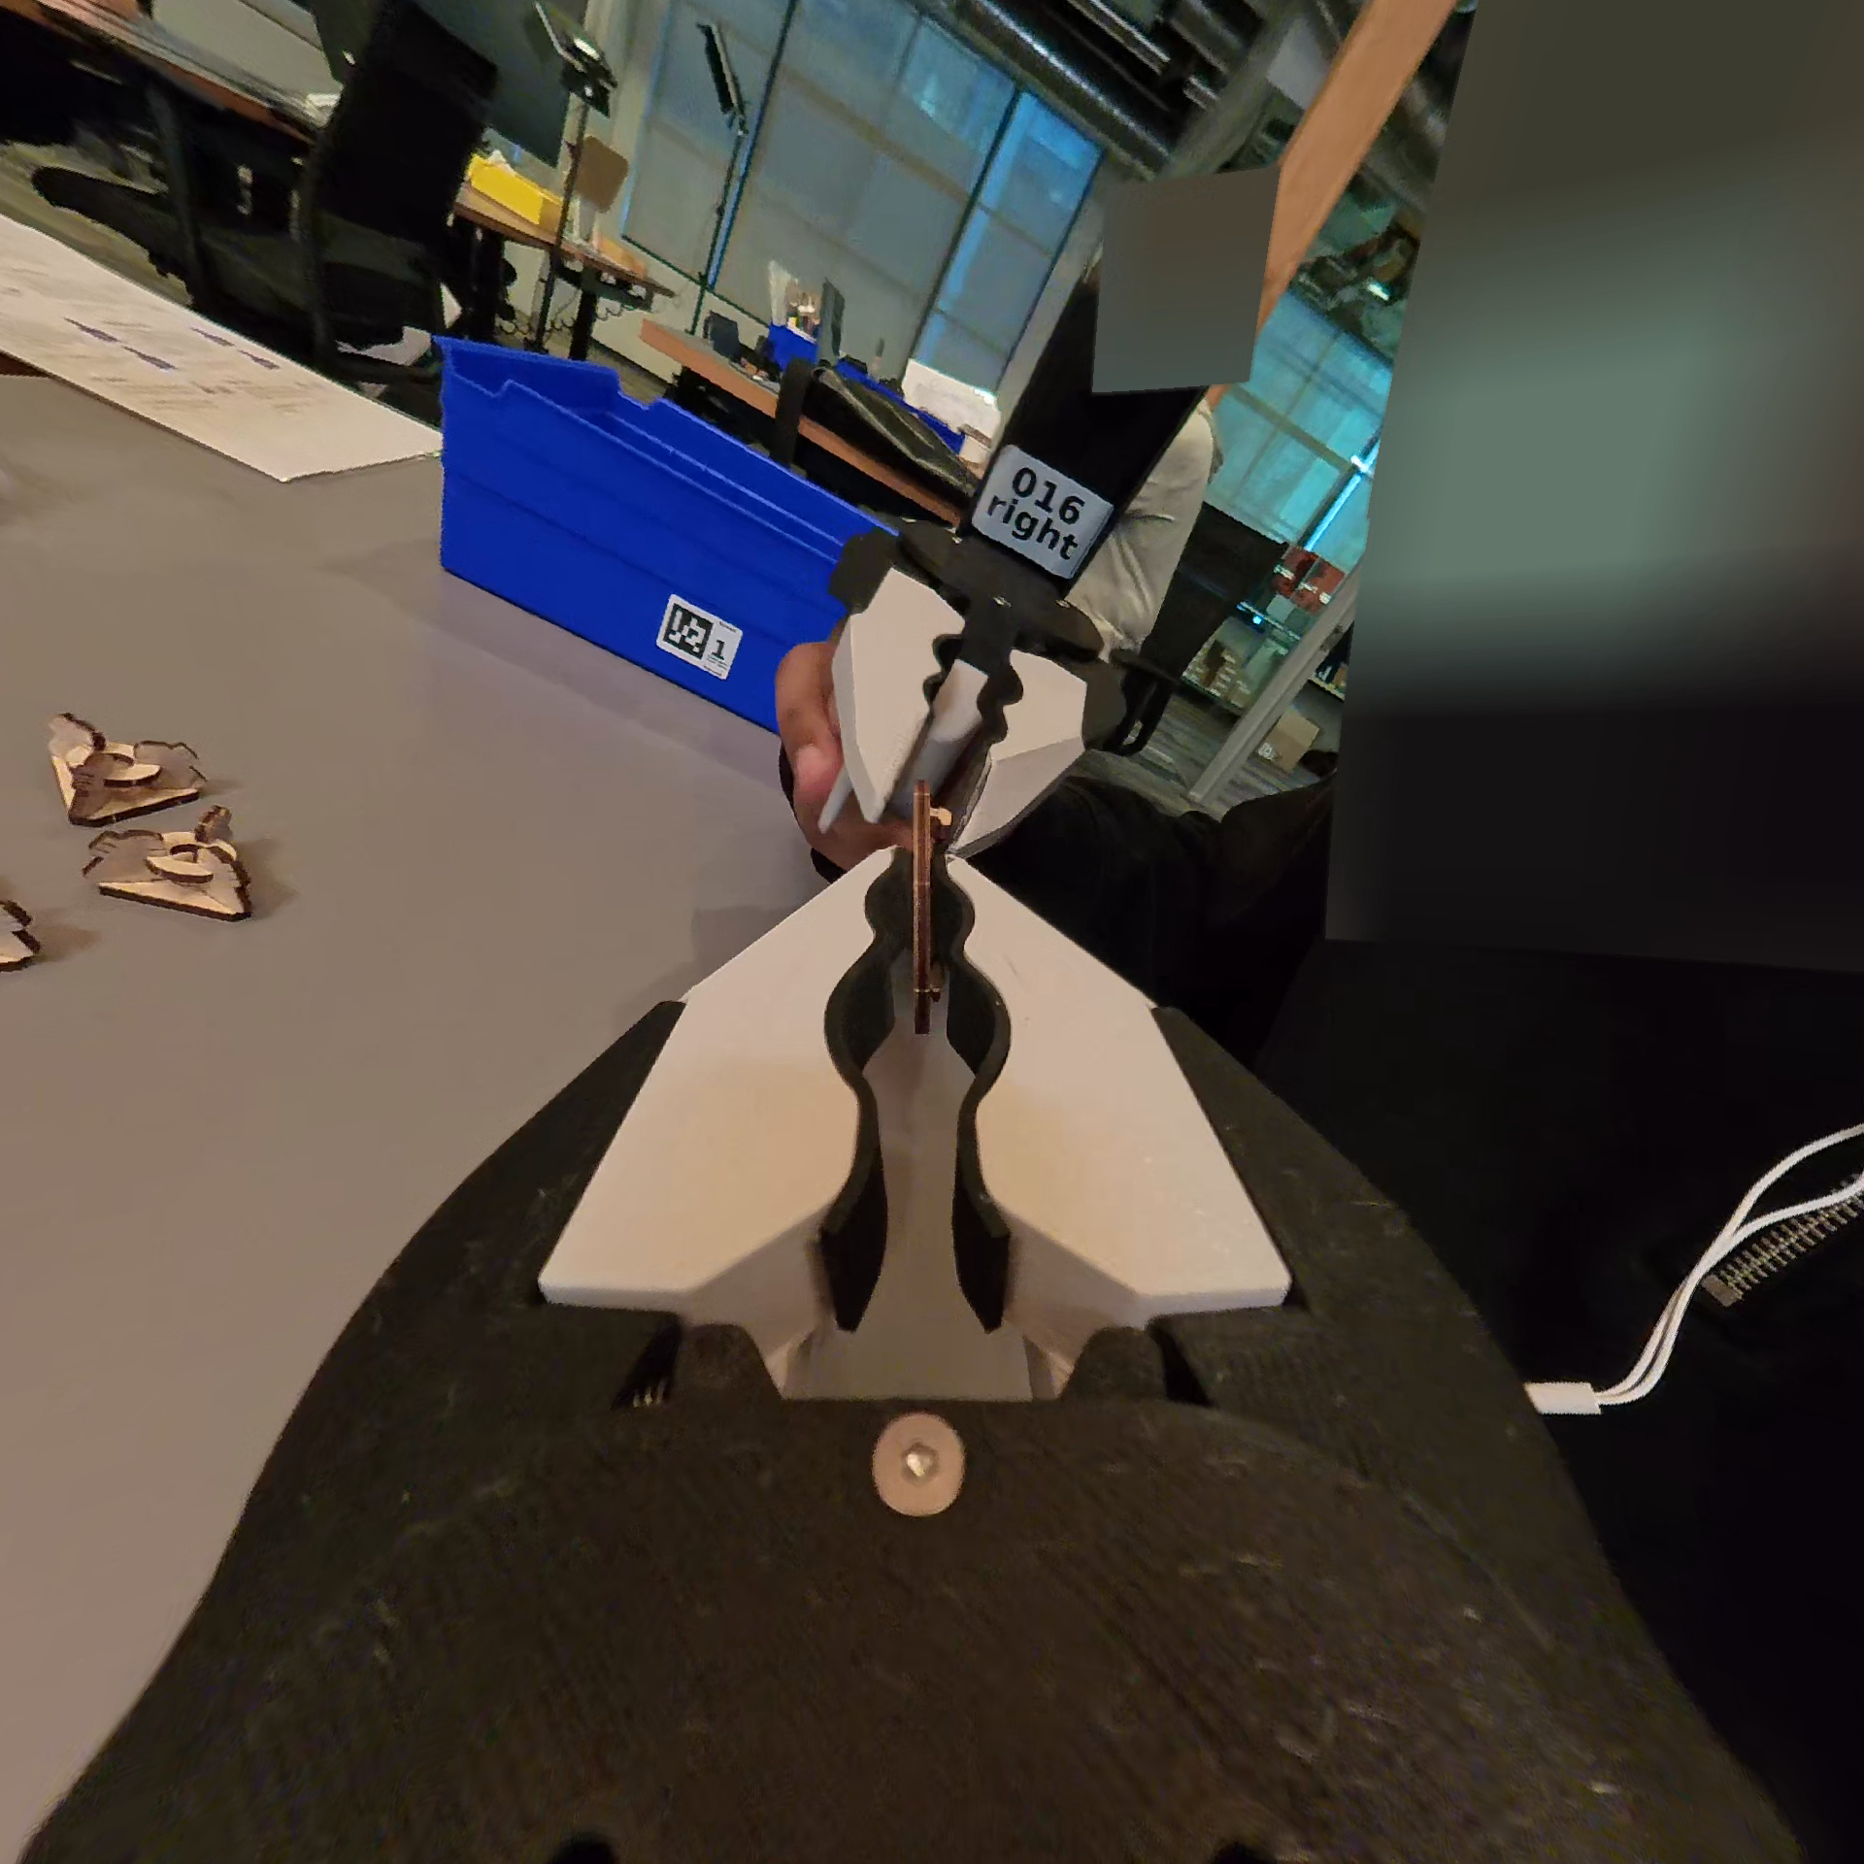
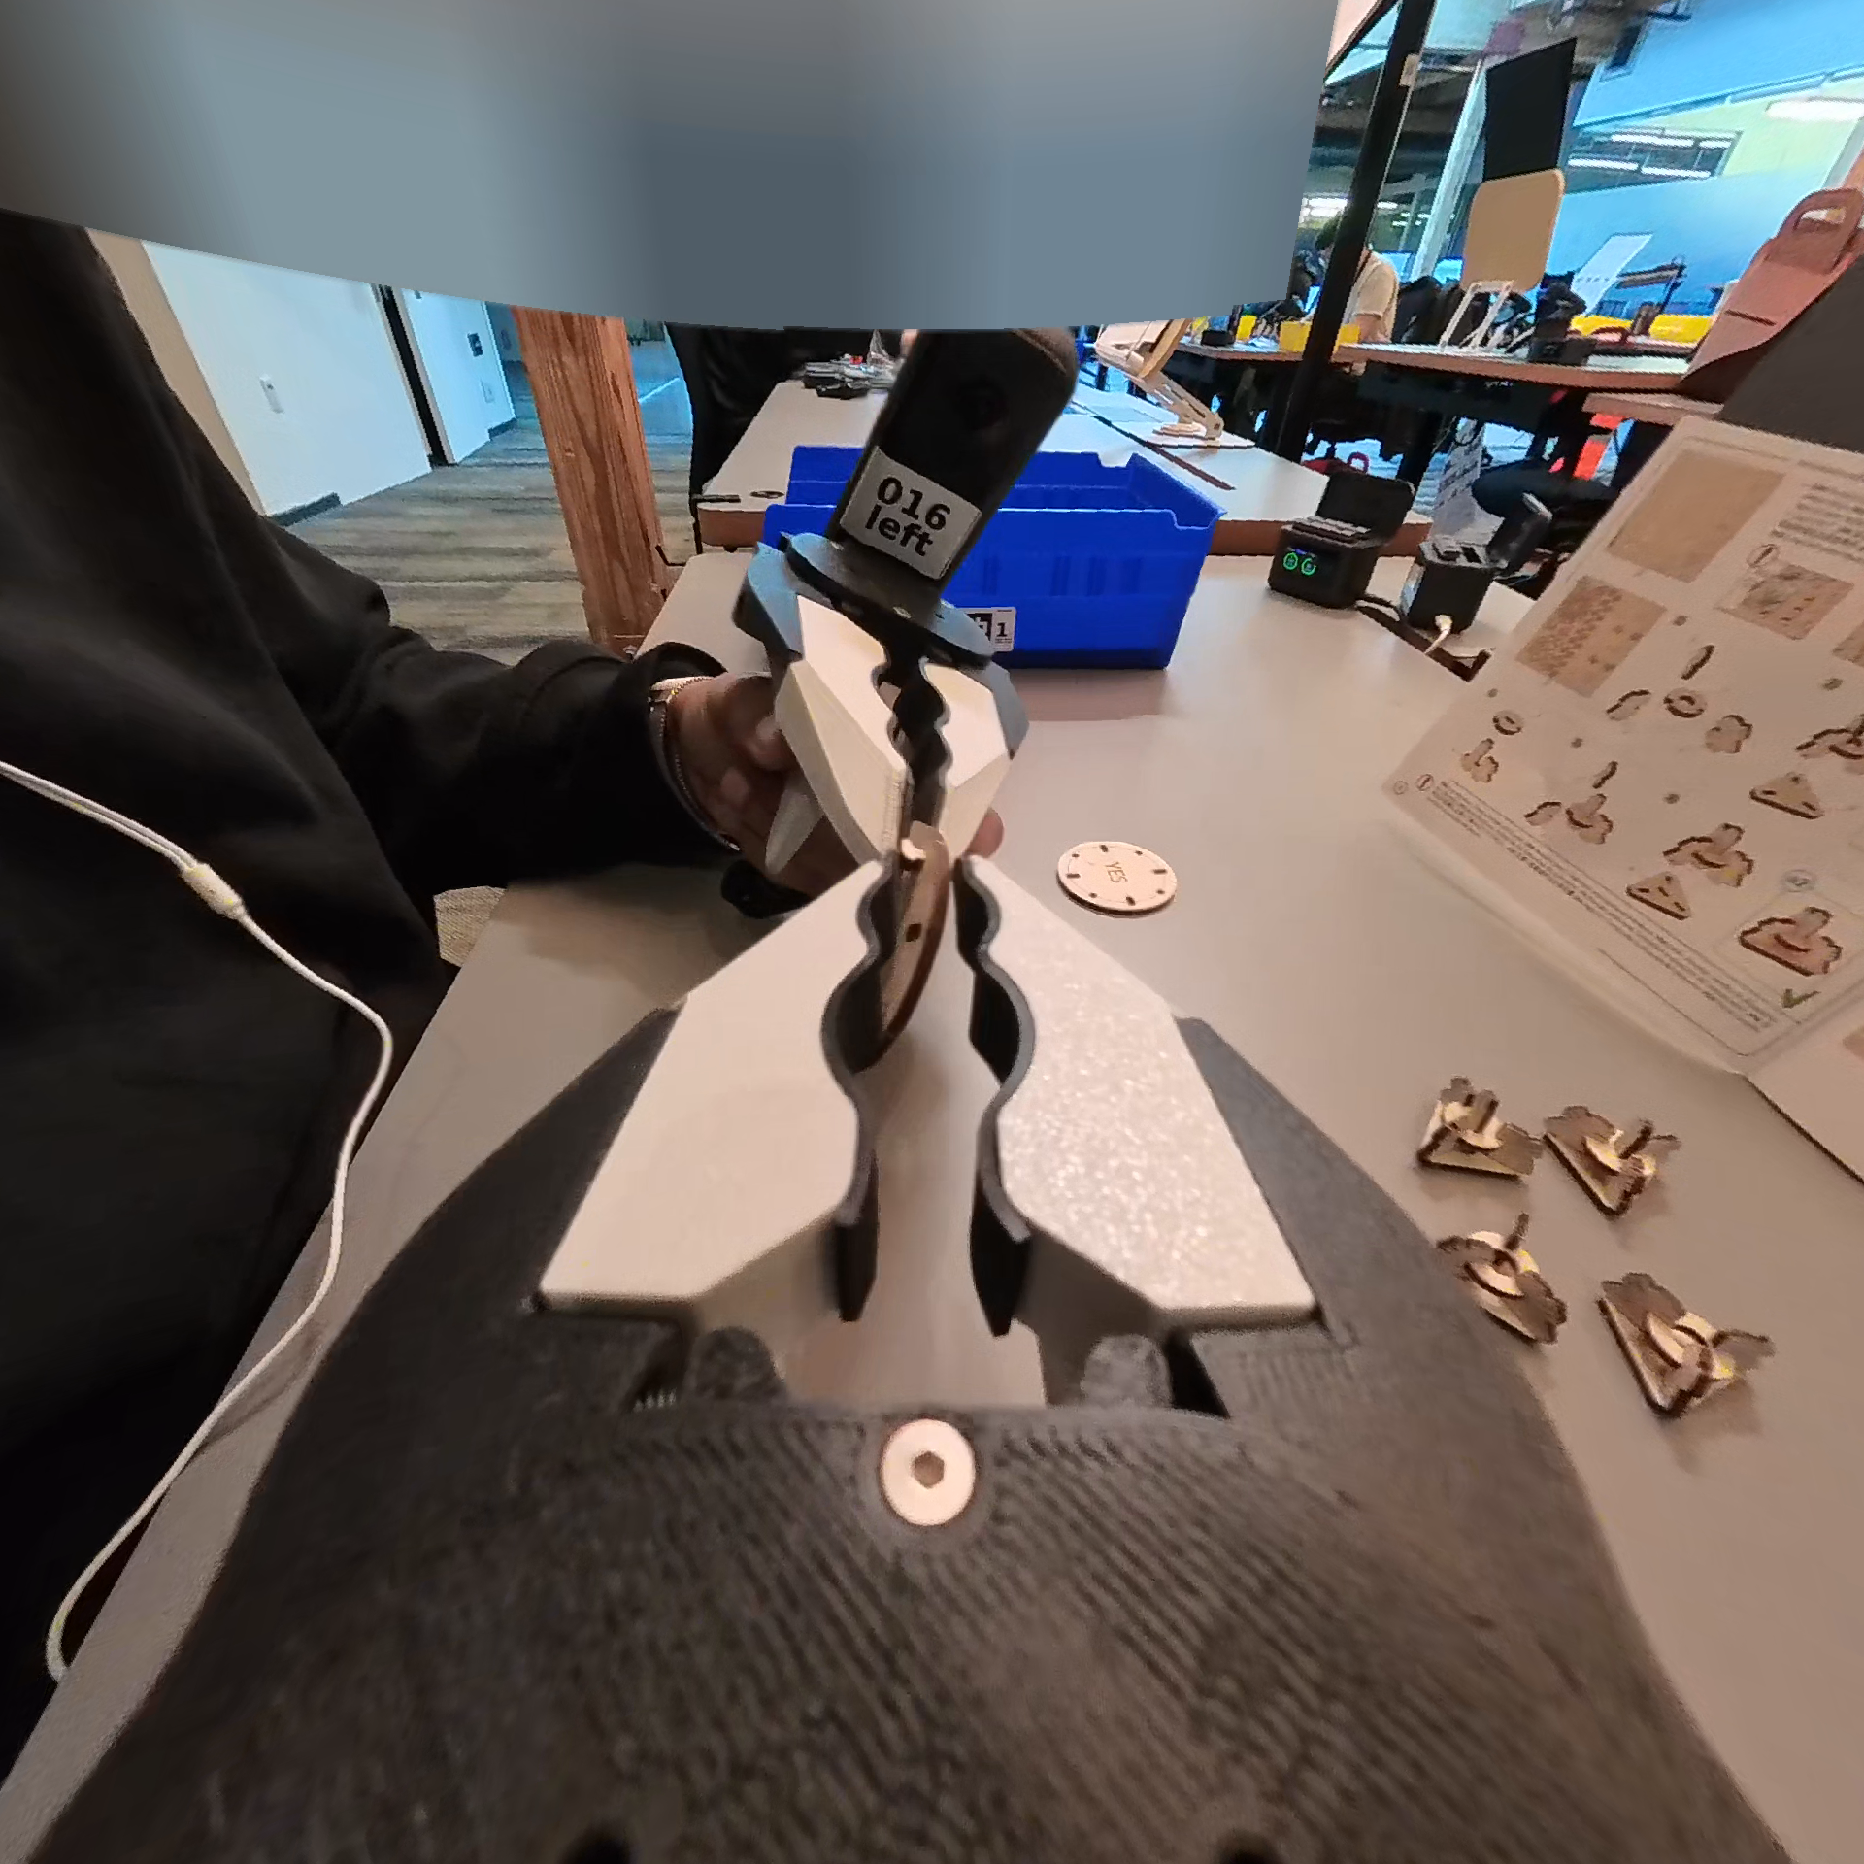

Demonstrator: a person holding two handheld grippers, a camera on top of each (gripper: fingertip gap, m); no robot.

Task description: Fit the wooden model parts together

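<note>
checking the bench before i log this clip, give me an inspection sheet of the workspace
surface: grey table
job's things: wooden disc held up between both grippers, small peg at its far edge; second disc flat on the table
clutter: four wooden assemblies, instruction sheet, blue bin, dark charger boxes
grippers: left gripper fingers shut on the wooden disc's far edge; right gripper fingers apart, disc between them, contact unclear
cables: white cable across a dark sleeve
surroundings: wooden post, other tables behind
</note>
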